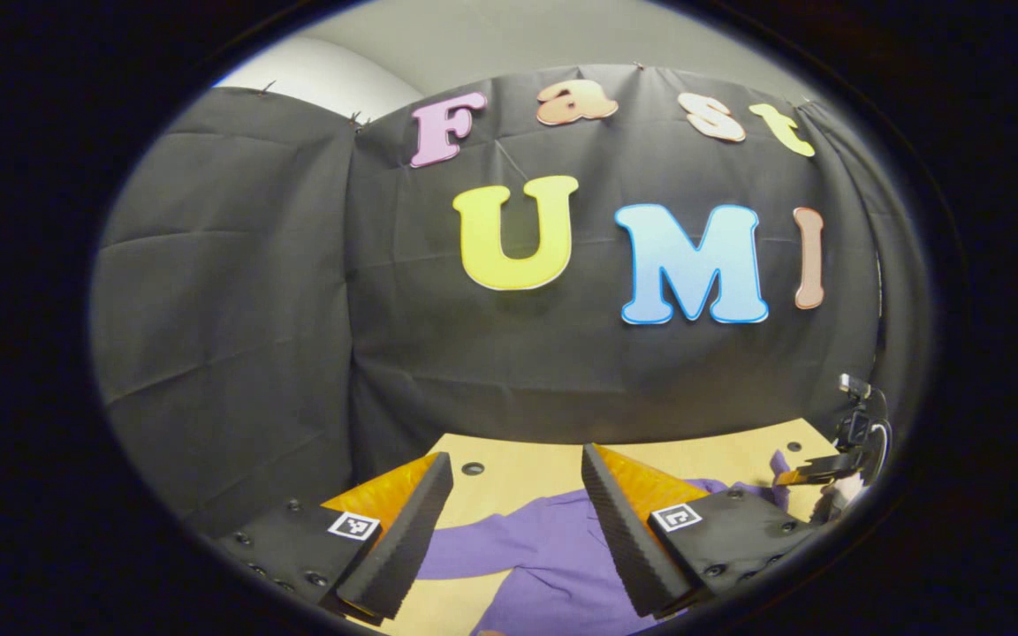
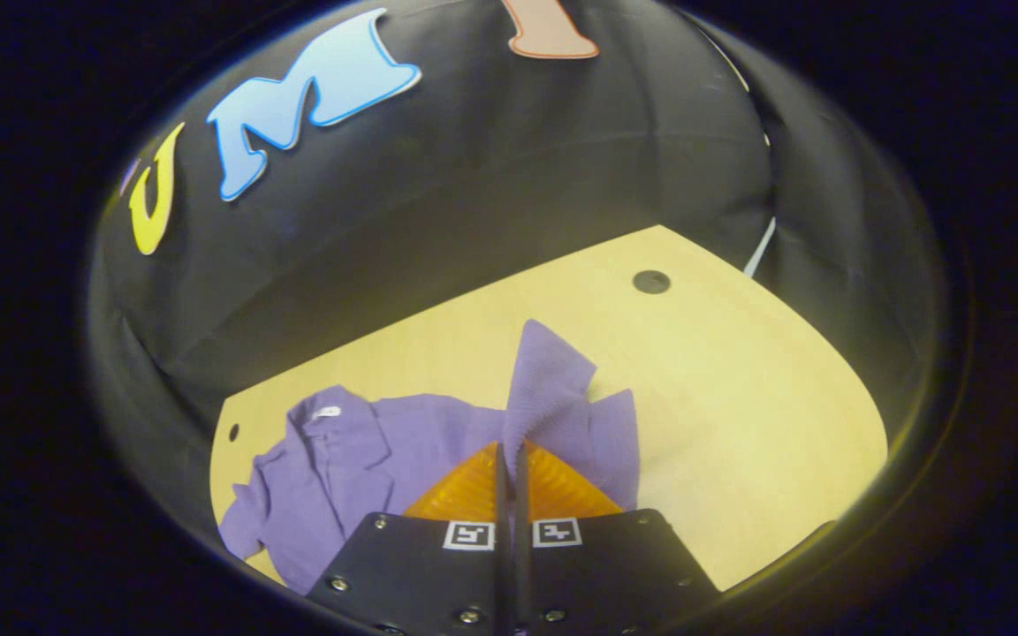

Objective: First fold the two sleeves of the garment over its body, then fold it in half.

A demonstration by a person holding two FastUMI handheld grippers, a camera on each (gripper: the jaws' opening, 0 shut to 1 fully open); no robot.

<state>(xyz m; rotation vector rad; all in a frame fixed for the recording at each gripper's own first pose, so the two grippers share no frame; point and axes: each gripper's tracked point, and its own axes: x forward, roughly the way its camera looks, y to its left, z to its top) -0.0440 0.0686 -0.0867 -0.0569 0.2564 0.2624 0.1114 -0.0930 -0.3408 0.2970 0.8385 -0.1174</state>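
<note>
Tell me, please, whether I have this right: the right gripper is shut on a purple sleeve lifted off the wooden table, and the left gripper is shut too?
Not quite: the left gripper is open, its fingers spread wide above the purple shirt in the left gripper view. The right gripper is indeed shut on the purple sleeve, lifted off the wooden table.

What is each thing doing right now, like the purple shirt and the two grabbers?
purple shirt: lying rumpled on the table, not folded in half yet
sleeve: pinched and lifted off the table
right gripper: shut on the sleeve
left gripper: open, holding nothing, above the shirt
table: bare beside the shirt
</note>
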